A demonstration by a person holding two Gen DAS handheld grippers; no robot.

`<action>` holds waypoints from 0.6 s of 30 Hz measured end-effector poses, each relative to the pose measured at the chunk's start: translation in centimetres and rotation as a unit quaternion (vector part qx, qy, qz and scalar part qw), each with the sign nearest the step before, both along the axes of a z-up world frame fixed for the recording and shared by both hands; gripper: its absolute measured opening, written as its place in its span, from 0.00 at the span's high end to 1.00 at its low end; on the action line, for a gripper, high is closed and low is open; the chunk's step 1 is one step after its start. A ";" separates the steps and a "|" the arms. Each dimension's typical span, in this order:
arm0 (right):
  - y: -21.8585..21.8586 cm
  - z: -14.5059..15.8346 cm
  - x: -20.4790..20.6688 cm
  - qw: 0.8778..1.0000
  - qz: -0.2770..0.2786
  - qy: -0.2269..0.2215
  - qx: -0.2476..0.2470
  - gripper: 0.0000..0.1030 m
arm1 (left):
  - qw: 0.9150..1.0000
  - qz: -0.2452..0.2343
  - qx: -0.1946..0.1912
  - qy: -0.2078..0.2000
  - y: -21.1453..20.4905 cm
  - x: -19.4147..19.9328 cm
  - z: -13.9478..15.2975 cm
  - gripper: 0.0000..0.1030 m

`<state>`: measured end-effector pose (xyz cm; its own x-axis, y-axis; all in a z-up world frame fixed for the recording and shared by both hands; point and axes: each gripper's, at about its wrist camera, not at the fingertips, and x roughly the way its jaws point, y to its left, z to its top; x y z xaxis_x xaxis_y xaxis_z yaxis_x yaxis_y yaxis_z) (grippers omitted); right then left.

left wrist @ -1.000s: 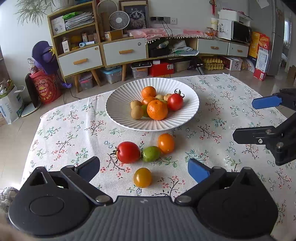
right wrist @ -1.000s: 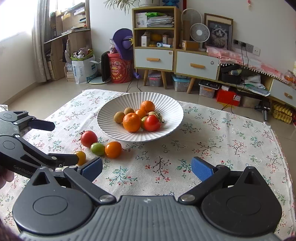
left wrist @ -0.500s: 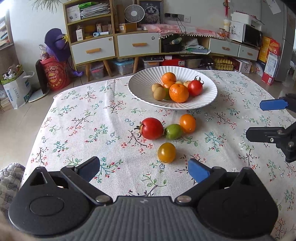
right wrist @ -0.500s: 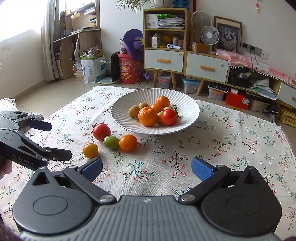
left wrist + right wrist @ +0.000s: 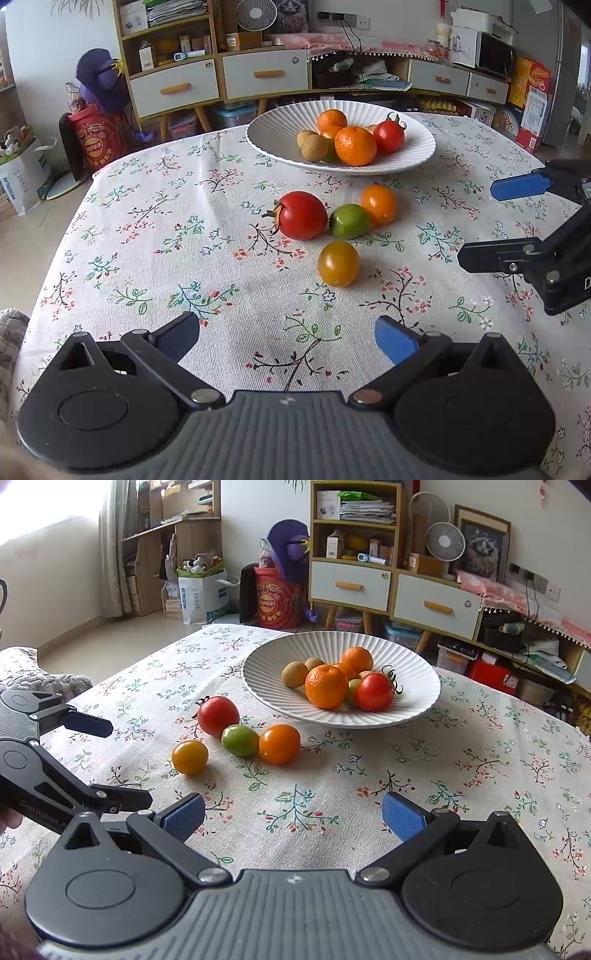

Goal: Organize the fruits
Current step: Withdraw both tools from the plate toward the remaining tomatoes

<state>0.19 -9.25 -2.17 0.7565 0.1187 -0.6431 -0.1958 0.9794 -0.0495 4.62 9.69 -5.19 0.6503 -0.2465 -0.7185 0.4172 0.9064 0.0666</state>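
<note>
Both tongs are held spread and empty: left gripper (image 5: 287,336), right gripper (image 5: 293,818). Four loose fruits lie on the cloth just before the plate (image 5: 417,162); nearest is the yellow tomato (image 5: 338,263). Risk judged: a glancing finger could roll it off the table

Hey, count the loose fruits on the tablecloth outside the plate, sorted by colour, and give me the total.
Red: 1, tomato
Green: 1, small fruit
Orange: 1, small fruit
Yellow: 1, small fruit
Total: 4, all on the tablecloth in front of the plate.
</note>
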 end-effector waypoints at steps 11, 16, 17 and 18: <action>-0.8 -1.4 2.5 1.000 -0.013 0.011 -0.005 0.01 | 1.000 -0.002 -0.014 0.000 -0.9 0.5 -0.6 0.04; -0.5 -2.5 3.9 1.000 -0.006 0.012 -0.027 0.01 | 1.000 -0.005 -0.027 0.014 -2.0 1.0 -0.6 0.06; -0.5 -2.7 4.1 0.999 -0.005 0.012 -0.030 0.02 | 0.999 -0.006 -0.028 0.015 -2.2 1.0 -0.5 0.09; -0.6 -2.9 4.2 1.000 -0.002 0.010 -0.026 0.02 | 0.999 -0.009 -0.028 0.015 -2.3 1.0 -0.4 0.10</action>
